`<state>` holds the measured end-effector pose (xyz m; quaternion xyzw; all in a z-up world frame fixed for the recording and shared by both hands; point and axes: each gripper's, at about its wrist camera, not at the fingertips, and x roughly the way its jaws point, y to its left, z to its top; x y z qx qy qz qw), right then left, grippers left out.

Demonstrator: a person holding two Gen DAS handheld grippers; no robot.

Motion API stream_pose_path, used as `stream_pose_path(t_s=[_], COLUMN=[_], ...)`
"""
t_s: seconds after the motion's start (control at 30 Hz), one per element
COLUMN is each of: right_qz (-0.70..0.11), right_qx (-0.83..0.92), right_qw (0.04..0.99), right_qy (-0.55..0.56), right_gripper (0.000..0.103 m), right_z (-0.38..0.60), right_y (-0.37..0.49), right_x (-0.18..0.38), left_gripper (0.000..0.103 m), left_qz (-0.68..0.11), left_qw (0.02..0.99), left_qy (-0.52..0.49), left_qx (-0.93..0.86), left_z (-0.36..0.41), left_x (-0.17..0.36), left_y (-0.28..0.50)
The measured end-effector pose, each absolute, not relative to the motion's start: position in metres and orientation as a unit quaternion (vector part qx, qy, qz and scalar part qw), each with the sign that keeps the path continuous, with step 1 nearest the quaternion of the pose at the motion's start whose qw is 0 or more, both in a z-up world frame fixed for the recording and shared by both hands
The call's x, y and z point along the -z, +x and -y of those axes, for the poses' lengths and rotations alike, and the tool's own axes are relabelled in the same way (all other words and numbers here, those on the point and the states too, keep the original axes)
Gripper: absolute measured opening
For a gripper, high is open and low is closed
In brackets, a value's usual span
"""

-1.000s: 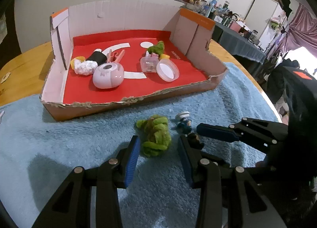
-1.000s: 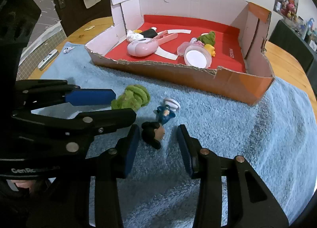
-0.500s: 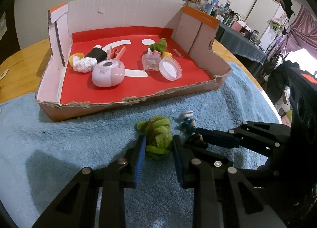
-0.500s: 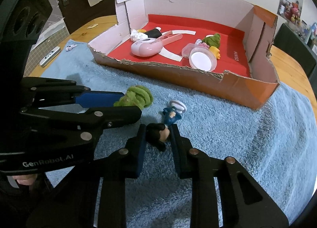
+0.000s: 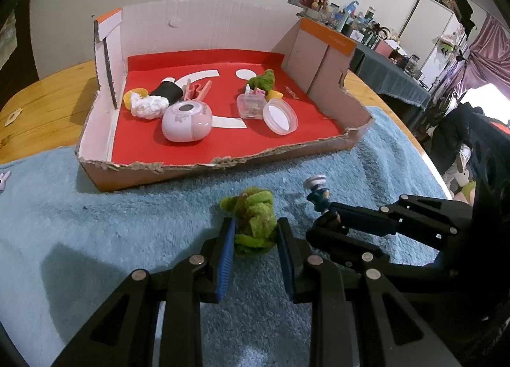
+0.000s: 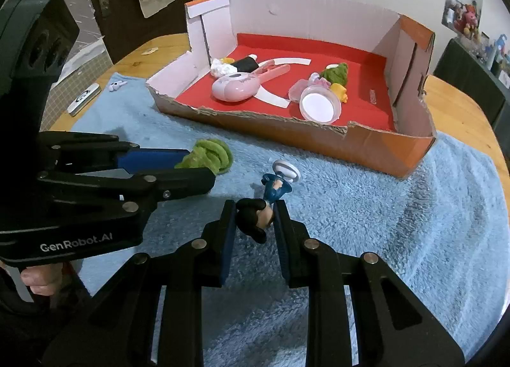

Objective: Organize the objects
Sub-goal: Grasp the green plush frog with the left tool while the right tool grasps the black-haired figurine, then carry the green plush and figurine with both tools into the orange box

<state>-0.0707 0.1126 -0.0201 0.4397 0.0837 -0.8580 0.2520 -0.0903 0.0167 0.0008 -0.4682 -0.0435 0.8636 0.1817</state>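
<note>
Both claws are clamped now: left claw [image 5: 255, 236] squeezing the green fuzzy toy [image 5: 253, 222], right claw [image 6: 255, 223] pinching the little figurine [image 6: 256, 218] by its head, both on the blue towel [image 6: 398, 223]. Lift straight up, clear the cardboard box [image 6: 366, 143] torn rim.

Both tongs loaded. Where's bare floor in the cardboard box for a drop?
Bare red floor: the front strip of the torn cardboard box, between its ragged front edge and the pink round case; and the back strip under the white rear wall. Crowded: the left cluster round the case, and the middle-right round the clear round lid.
</note>
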Motion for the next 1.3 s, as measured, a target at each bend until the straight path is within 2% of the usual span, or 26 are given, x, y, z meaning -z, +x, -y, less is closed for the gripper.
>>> stream_pose_path(t_s=[0.77, 1.3], right_qz=[-0.072, -0.066], right_qx=[0.868, 0.876], right_qw=[0.261, 0.265], right_qy=[0.415, 0.399], right_gripper=[0.022, 0.022], right_z=[-0.115, -0.118], right_y=[-0.056, -0.078], right_x=[-0.004, -0.029], left_gripper=[0.028, 0.028], left_qz=[0.052, 0.056], left_qw=[0.175, 0.173], left_qy=[-0.449, -0.433], left_qx=[-0.875, -0.883], left_z=[-0.009, -0.005], left_x=[-0.019, -0.044], left_y=[-0.075, -0.102])
